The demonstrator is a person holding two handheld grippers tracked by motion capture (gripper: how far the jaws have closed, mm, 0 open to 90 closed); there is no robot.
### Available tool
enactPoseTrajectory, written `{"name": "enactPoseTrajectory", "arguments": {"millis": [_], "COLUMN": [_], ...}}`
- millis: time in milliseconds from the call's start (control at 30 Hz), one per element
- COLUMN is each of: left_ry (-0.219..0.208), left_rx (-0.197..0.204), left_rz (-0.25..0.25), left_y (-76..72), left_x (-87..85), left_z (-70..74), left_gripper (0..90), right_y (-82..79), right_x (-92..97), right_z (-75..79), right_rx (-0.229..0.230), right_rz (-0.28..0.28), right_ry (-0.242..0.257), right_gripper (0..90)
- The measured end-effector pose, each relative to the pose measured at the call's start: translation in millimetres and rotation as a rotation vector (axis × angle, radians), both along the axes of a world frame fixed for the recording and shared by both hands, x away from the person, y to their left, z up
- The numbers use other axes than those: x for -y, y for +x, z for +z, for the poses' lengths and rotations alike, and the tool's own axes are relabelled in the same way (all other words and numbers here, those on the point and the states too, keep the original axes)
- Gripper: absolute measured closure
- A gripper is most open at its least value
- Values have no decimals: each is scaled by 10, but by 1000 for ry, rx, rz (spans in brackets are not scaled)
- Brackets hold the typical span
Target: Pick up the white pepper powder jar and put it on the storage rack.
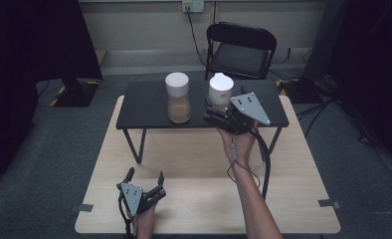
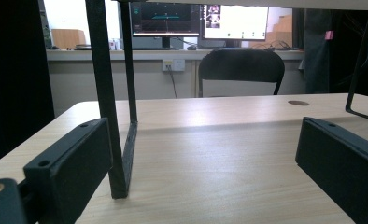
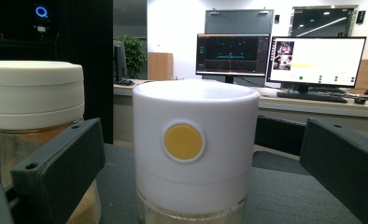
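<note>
High view: the left tongs [image 1: 145,178] rest near the front left corner of the tabletop [image 1: 194,164], jaws spread wide with nothing between them. On the tabletop stands a black raised shelf [image 1: 144,107] along the far edge. On the shelf, the left jar [image 1: 178,97] stands upright at mid-width, white lid on, tan contents visible. The right jar [image 1: 220,90], white-capped, stands upright toward the right end of the shelf, near its front edge. The right tongs [image 1: 215,113] sit at that jar from the front. Right gripper view: jaws wide, one on each side of the right jar [image 3: 195,149], not touching it; a yellow disc [image 3: 183,142] faces the camera.
</note>
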State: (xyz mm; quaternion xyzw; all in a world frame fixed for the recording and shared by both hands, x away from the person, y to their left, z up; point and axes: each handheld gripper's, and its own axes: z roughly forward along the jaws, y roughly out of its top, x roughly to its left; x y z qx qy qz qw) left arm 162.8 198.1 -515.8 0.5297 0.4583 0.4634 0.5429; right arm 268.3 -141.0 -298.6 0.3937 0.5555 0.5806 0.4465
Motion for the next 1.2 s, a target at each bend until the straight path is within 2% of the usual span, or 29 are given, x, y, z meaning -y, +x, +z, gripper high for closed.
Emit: {"name": "enactPoseTrajectory", "arguments": {"millis": [733,900,1200], "left_ry": [0,0,0], "left_rx": [0,0,0], "left_rz": [-1,-1,-1], "left_y": [0,0,0], "left_x": [-2,-2,-2], "left_z": [0,0,0], "left_gripper": [33,33,33], "right_y": [-206,-266,-348], "right_x": [175,226,279], "right_z": [-142,-188,-254], "right_rx": [28,37,50], "right_rz": [4,2,-1], "right_ry": [26,53,50], "right_gripper": [0,0,0]}}
